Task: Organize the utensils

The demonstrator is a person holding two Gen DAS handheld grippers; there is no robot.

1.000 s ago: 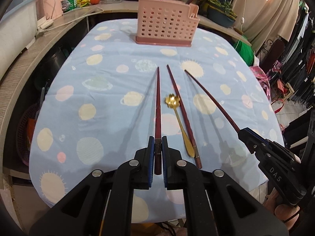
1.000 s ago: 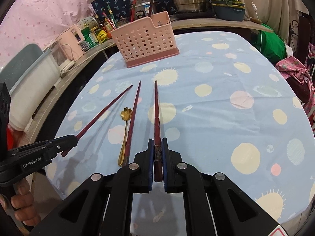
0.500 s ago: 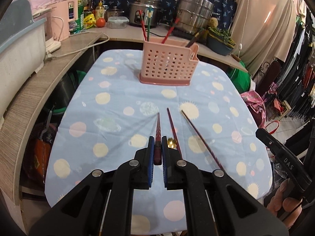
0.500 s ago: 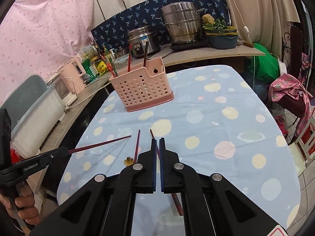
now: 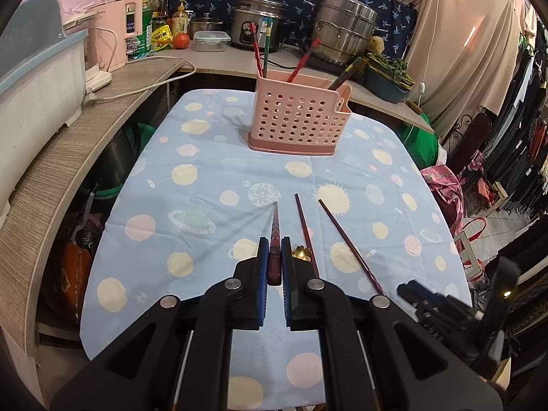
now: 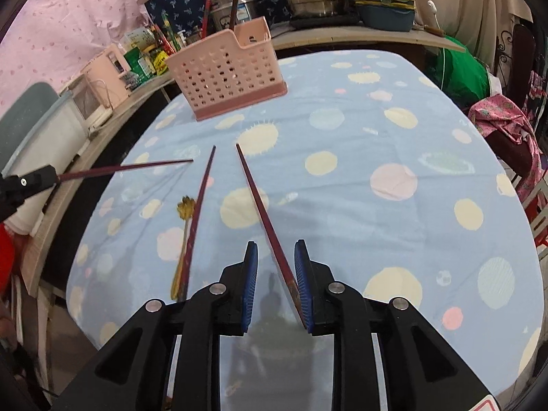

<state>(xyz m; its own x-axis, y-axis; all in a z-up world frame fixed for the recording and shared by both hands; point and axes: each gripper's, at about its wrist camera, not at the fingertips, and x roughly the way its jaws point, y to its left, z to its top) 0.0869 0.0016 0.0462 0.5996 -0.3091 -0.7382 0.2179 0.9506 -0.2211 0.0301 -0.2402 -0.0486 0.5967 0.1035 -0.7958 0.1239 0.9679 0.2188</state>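
My left gripper (image 5: 274, 253) is shut on a dark red chopstick (image 5: 275, 229) and holds it off the blue spotted tablecloth, tip pointing toward the pink perforated basket (image 5: 298, 120). In the right wrist view the same left gripper (image 6: 27, 181) holds that chopstick (image 6: 126, 167) out level. My right gripper (image 6: 274, 253) has its jaws opening; a second chopstick (image 6: 260, 202) lies between them, close to the right pad. A third chopstick (image 6: 200, 202) and a gold spoon (image 6: 186, 207) lie on the cloth to its left. The right gripper (image 5: 445, 311) also shows low right in the left wrist view.
Several chopsticks stand in the basket (image 6: 226, 72). A curved wooden counter (image 5: 68, 157) runs along the left and back with a pink kettle (image 5: 116, 34), a rice cooker (image 5: 257, 20) and a steel pot (image 5: 342, 24). Clothes (image 6: 503, 120) hang off the table's right edge.
My left gripper lifted its chopstick off the cloth. My right gripper rose, came back down, and its shut jaws have parted around its chopstick.
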